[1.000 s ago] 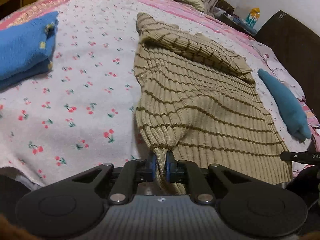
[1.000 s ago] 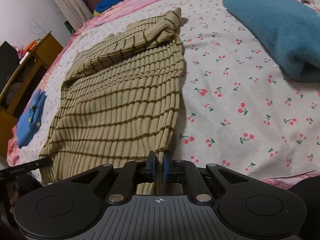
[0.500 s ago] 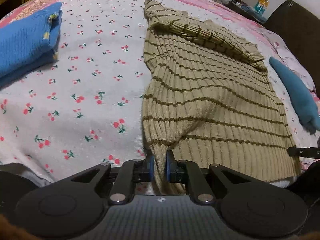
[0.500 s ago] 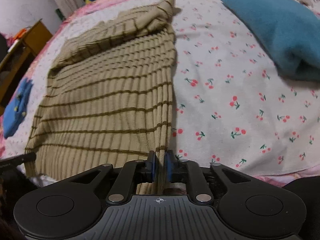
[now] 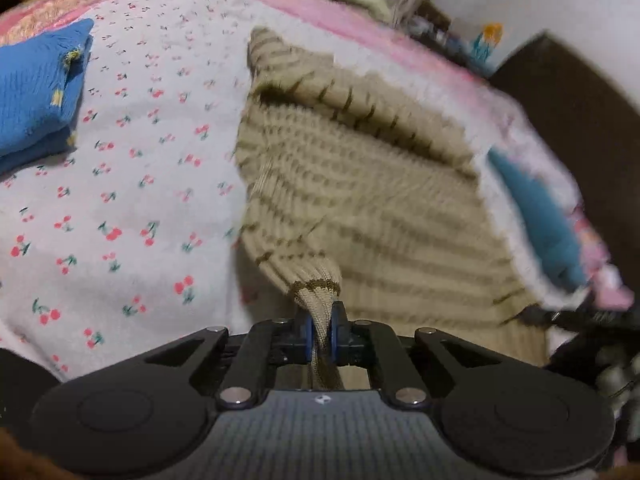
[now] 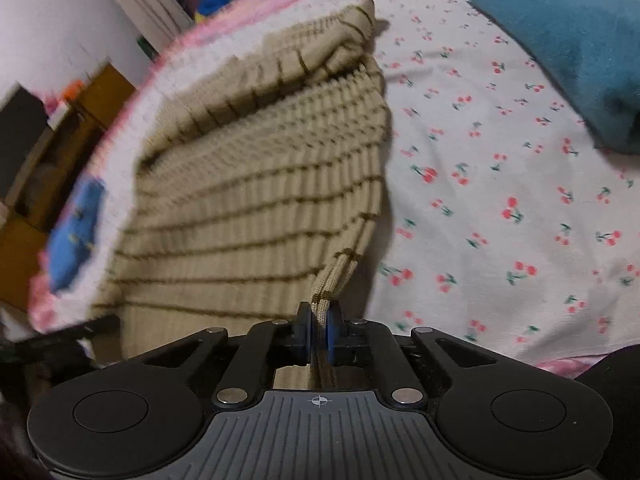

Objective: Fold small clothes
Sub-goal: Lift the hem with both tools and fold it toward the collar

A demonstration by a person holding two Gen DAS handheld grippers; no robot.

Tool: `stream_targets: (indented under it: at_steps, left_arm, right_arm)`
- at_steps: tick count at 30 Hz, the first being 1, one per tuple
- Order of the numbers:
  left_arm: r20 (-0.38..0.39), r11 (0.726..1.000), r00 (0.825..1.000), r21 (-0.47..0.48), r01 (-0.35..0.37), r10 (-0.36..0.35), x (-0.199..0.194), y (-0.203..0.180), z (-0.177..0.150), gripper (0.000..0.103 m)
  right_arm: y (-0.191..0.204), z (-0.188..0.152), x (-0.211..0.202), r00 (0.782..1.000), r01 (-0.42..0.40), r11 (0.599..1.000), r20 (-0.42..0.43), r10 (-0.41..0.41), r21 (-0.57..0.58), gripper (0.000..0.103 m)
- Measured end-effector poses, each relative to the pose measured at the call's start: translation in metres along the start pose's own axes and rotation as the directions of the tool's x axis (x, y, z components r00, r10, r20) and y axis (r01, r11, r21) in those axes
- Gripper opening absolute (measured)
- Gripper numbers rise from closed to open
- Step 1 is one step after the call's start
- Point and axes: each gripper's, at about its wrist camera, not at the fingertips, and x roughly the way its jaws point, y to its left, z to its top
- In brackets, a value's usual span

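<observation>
Both tongs are clamped on the near hem of the striped beige sweater (image 5: 360,200): the left gripper (image 5: 320,334) pinches the hem's left corner between nearly closed jaws, the right gripper (image 6: 319,334) its right corner likewise. Beneath lies the cherry-print bedsheet (image 5: 120,200), on which the sweater spreads, its near edge lifted and its far end folded over. A folded teal cloth (image 6: 560,48) lies to its right, apart; a folded blue garment (image 5: 36,92) sits to its left
</observation>
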Motion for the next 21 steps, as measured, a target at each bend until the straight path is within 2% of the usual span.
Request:
stream_targets:
  at_steps: [3,6,10,16,21]
  left_arm:
    - [0.068,0.995,0.996,-0.069,0.070,-0.065,-0.009,0.005,0.018,0.013]
    - [0.137,0.985,0.984,-0.117,0.131,-0.114,-0.011,0.009,0.039,0.012]
    - [0.202,0.978,0.970,-0.131,0.163,-0.135,-0.009,0.010,0.064,0.012]
    - [0.280,0.965,0.947,-0.158,0.208,-0.158,-0.001,0.015,0.100,0.012]
    - [0.322,0.962,0.935,-0.170,0.214,-0.151,0.014,0.021,0.130,0.012]
  right_arm:
    - [-0.002,0.008,-0.009,0.994,-0.092,0.994,0.058,0.088,0.064,0.006]
    - [-0.006,0.021,-0.014,0.981,-0.171,0.977,0.119,0.156,0.127,0.006]
    - [-0.006,0.045,-0.015,0.955,-0.256,0.950,0.199,0.220,0.178,0.006]
    - [-0.005,0.084,-0.010,0.922,-0.332,0.920,0.276,0.271,0.208,0.006]
    - [-0.006,0.120,0.003,0.903,-0.362,0.902,0.330,0.276,0.234,0.006]
